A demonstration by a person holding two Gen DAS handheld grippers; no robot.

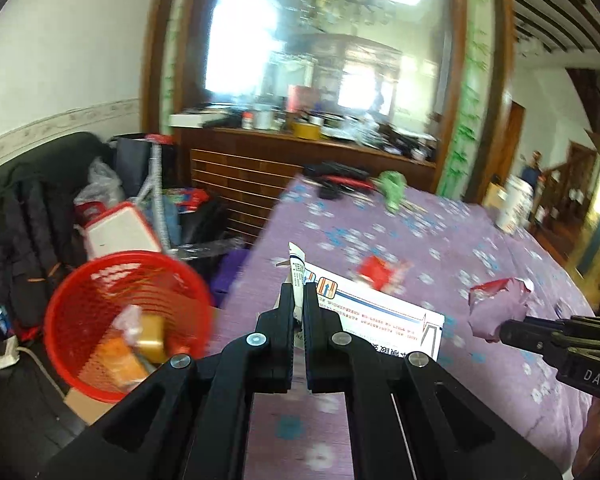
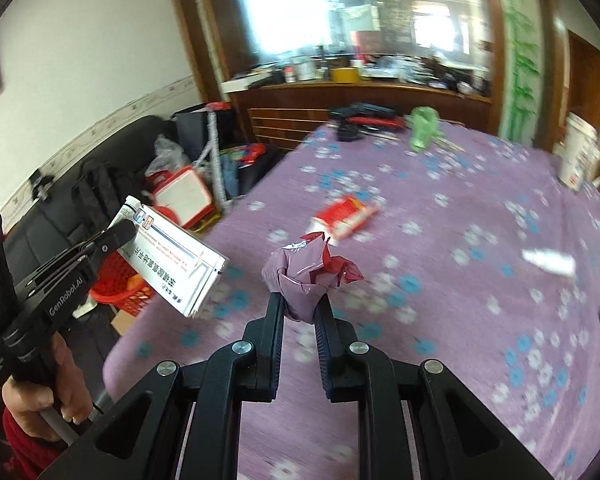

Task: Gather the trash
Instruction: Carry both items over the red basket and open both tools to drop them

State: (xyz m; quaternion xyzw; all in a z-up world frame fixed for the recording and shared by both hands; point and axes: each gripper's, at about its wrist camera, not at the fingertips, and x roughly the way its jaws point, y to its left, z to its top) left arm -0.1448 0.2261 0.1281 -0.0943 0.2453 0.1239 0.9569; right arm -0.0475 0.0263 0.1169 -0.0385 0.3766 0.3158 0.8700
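Left tongs (image 1: pixel 299 300) tilted downward, clamped on a flattened white box (image 1: pixel 380 316) near the red basket (image 1: pixel 124 320). Right tongs (image 2: pixel 300 312), angled down over the surface (image 2: pixel 460 320), pinch a crumpled purple-red wrapper (image 2: pixel 308 276).

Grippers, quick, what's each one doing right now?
Left gripper: shut on the white medicine box.
Right gripper: shut on the crumpled purple wrapper.
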